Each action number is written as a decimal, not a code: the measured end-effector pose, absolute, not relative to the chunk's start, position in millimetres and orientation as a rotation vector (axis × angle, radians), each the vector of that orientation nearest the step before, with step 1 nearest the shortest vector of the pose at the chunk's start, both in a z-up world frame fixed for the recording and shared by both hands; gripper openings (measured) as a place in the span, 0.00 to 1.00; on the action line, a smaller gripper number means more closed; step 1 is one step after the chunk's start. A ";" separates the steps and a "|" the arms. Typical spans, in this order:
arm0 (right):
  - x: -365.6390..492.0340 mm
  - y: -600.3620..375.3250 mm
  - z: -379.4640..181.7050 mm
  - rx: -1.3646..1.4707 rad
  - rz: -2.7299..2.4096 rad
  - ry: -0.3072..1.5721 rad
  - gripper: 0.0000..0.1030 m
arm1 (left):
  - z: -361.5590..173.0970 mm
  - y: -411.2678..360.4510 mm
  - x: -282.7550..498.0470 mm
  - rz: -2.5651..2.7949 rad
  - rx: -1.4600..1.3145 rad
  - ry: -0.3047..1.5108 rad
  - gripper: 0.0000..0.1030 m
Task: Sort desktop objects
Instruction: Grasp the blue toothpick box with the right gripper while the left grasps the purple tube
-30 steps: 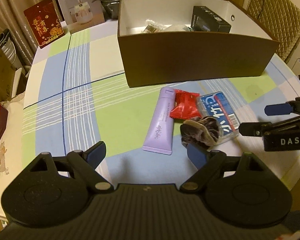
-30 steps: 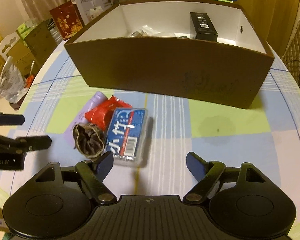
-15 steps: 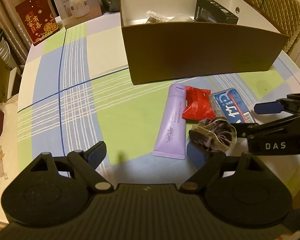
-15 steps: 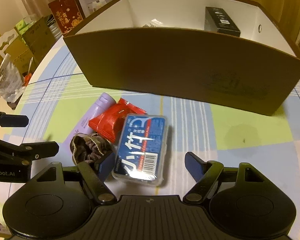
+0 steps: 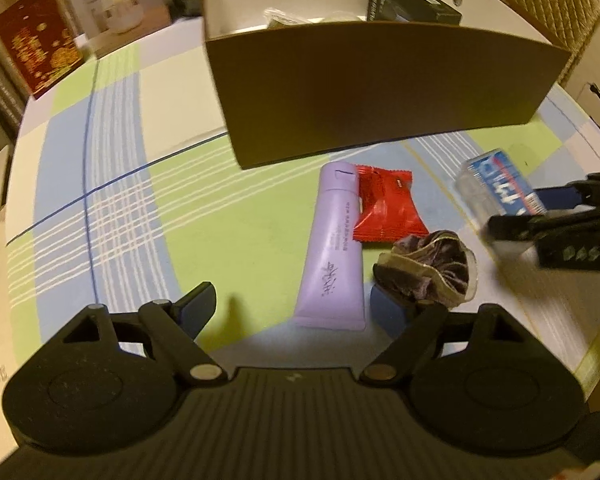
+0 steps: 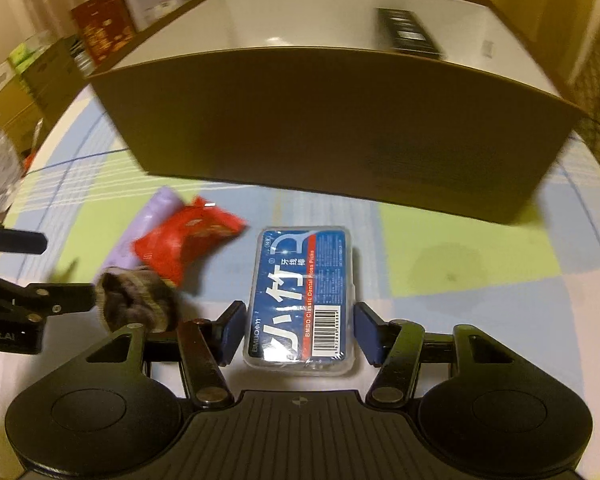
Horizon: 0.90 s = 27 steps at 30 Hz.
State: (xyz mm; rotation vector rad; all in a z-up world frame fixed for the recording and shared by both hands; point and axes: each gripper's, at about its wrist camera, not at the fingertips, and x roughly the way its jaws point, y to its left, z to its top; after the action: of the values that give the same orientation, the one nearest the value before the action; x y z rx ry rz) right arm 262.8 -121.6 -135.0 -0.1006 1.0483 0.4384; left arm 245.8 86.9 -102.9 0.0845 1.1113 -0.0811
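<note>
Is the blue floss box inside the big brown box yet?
No, it's out. The blue floss box lies flat on the tablecloth in front of the brown box, between the right claw fingers.

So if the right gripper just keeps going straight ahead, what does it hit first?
The floss box already sits between the right gripper's open fingers, so it would reach the back of the jaw first. Beyond it lies bare tablecloth, then the cardboard box's front wall, though depth is hard to judge.
</note>
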 end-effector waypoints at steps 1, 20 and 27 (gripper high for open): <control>263.8 -128.9 -134.7 -0.089 0.422 1.050 0.54 | -104.8 85.1 248.6 -0.093 0.092 1.112 0.79; 259.8 -205.6 -127.5 -0.003 0.250 1.038 0.54 | -124.8 92.7 284.4 -0.149 0.060 1.099 0.29; 265.1 -201.5 -132.6 -0.032 0.262 1.043 0.54 | -119.2 114.0 254.9 -0.061 -0.017 1.169 0.29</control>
State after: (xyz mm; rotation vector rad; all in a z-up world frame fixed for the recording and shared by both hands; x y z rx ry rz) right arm 265.1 -201.5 -132.6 -0.0318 1.0434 0.2615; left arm 254.9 114.0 -119.2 -0.0172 1.1694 -0.0615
